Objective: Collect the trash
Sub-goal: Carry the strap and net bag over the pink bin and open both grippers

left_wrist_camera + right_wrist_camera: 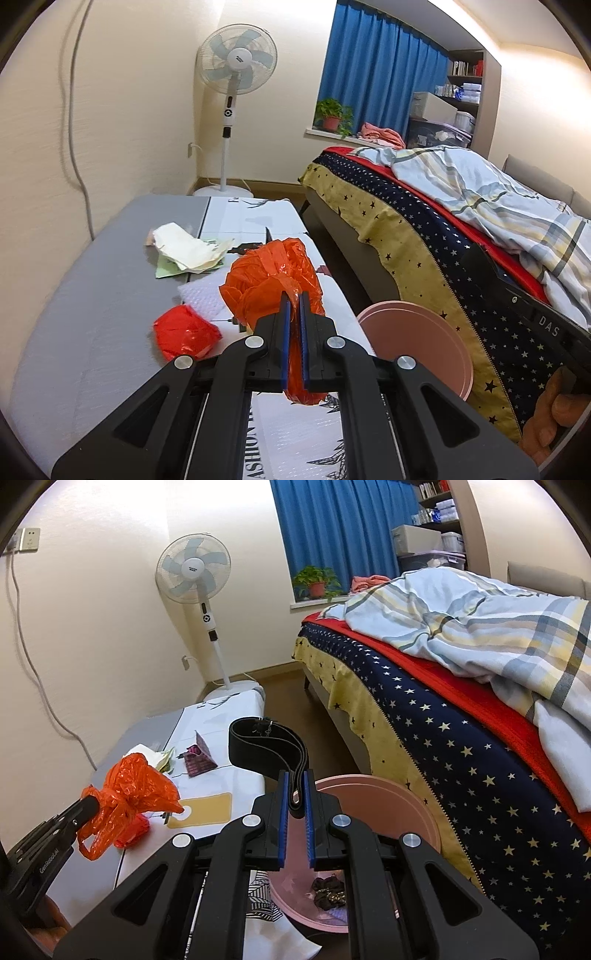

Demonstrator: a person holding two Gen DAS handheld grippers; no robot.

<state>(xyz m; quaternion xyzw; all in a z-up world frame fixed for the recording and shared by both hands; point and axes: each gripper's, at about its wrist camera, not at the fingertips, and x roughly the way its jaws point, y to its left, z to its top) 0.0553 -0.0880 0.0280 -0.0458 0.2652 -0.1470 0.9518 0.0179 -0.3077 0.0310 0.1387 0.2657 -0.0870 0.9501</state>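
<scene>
Two claws were clamped on trash. The left claw (294,295) pinched an orange plastic bag (273,280) above the tabletop (110,295), the bag bunched forward past its tips. The right claw (295,775) gripped a black band (258,746) over the pink bin (388,797), its loop stretching away, up and left.

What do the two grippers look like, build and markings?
Both match: left gripper and right gripper are black plastic linkages with silver round pivot caps and blue ribbed pads. Seen from the right wrist view, the left one carries small white lettering on its side.
</scene>
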